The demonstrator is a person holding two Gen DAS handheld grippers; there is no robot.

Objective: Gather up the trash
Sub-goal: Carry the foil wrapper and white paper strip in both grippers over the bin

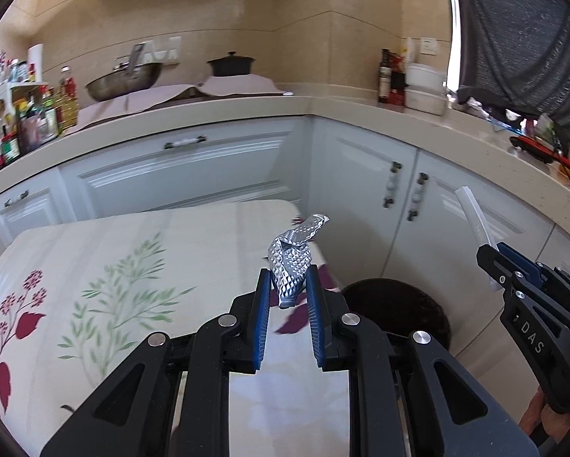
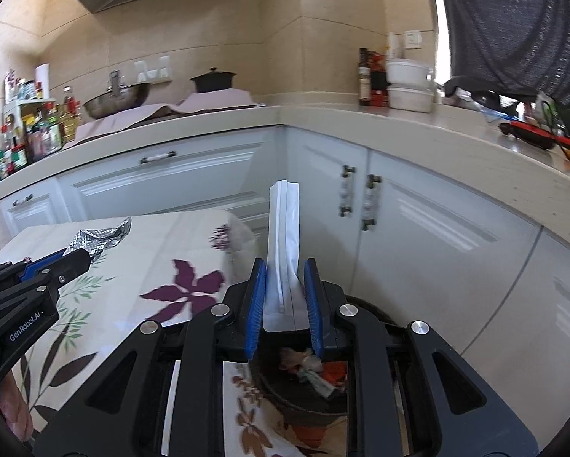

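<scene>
Crumpled embossed foil [image 1: 290, 262], silvery and diamond-patterned, sits pinched in the left tool [image 1: 288, 285] above the flower-printed table [image 1: 132, 259]. Beside it, the right tool [image 2: 285, 285] clamps a smooth white folded pouch [image 2: 283, 236] over the round dark bin [image 2: 307, 384].

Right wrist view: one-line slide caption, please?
Right gripper carries folded white paper packet above dark round trash bin.

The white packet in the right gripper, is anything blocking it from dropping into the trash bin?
Nothing visible does. The right gripper holds the white packet over the open trash bin, with only air between them. The flowered tablecloth lies off to the side.
</scene>
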